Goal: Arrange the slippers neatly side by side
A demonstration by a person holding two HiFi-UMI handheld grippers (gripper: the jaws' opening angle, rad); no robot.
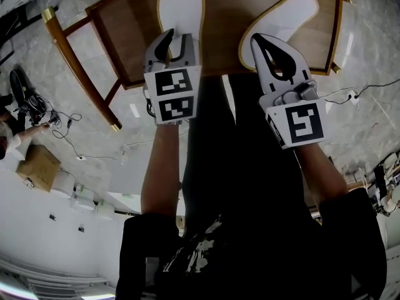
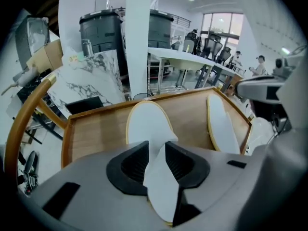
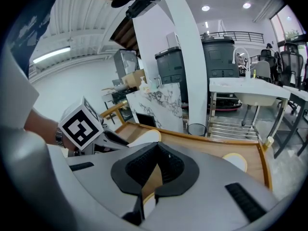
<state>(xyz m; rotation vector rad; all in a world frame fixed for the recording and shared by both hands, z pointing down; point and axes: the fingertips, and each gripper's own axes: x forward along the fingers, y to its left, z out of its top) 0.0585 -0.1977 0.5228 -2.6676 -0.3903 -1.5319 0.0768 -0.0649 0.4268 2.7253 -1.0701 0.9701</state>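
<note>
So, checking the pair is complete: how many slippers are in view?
2. The left slipper lies on the wooden table, its upper pinched by the left gripper; the right slipper lies angled beside it. No others show.

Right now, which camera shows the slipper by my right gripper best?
The left gripper view: the right slipper shows most of its length. The head view shows its toe half; the right gripper covers the heel. The right gripper view shows only its toe tip.
</note>
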